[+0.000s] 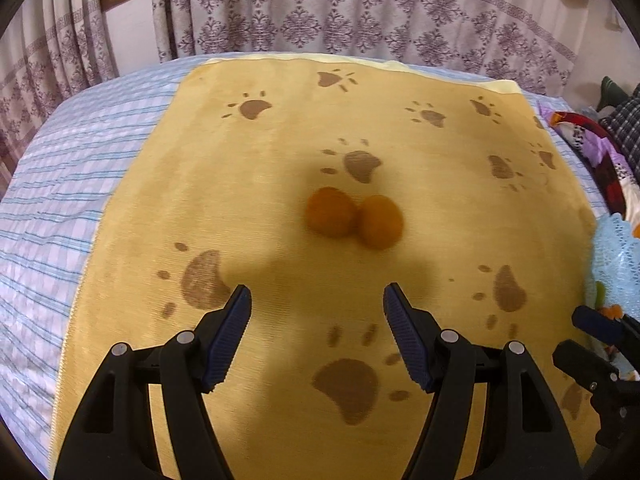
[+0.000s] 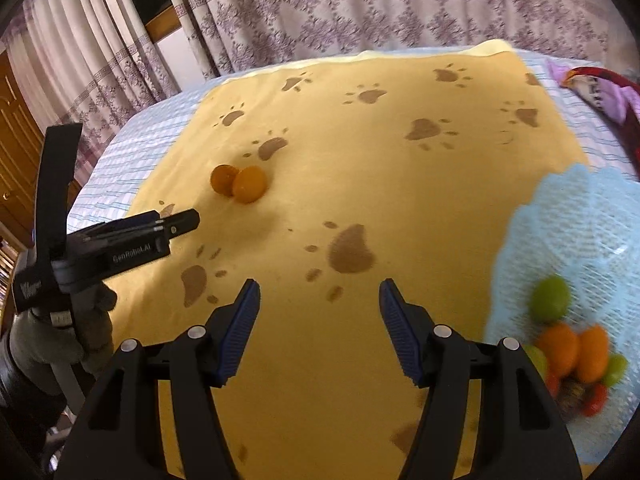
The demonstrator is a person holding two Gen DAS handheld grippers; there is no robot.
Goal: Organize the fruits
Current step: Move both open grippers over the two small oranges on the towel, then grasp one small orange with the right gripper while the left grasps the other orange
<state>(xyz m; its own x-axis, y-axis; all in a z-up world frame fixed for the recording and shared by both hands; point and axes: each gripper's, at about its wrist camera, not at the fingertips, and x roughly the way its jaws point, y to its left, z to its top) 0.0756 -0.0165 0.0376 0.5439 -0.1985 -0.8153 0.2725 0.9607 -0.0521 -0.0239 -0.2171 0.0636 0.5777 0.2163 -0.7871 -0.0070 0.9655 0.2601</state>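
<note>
Two orange fruits (image 1: pixel 354 220) lie touching each other on a yellow cloth (image 1: pixel 280 120) with brown paw prints; they also show in the right wrist view (image 2: pixel 240 184). My left gripper (image 1: pixel 317 300) is open and empty, a short way in front of them. My right gripper (image 2: pixel 319 294) is open and empty over bare cloth, left of a light blue lace basket (image 2: pixel 580 232). The basket holds green, orange and red fruits (image 2: pixel 568 344). The left gripper also shows in the right wrist view (image 2: pixel 176 222), and the right gripper shows at the left wrist view's right edge (image 1: pixel 600 344).
The cloth covers a bed with a blue checked sheet (image 1: pixel 72 184). Patterned curtains (image 1: pixel 320 12) hang behind. Bright folded fabric (image 1: pixel 592 144) lies at the far right. A wooden door (image 2: pixel 16 128) stands on the left.
</note>
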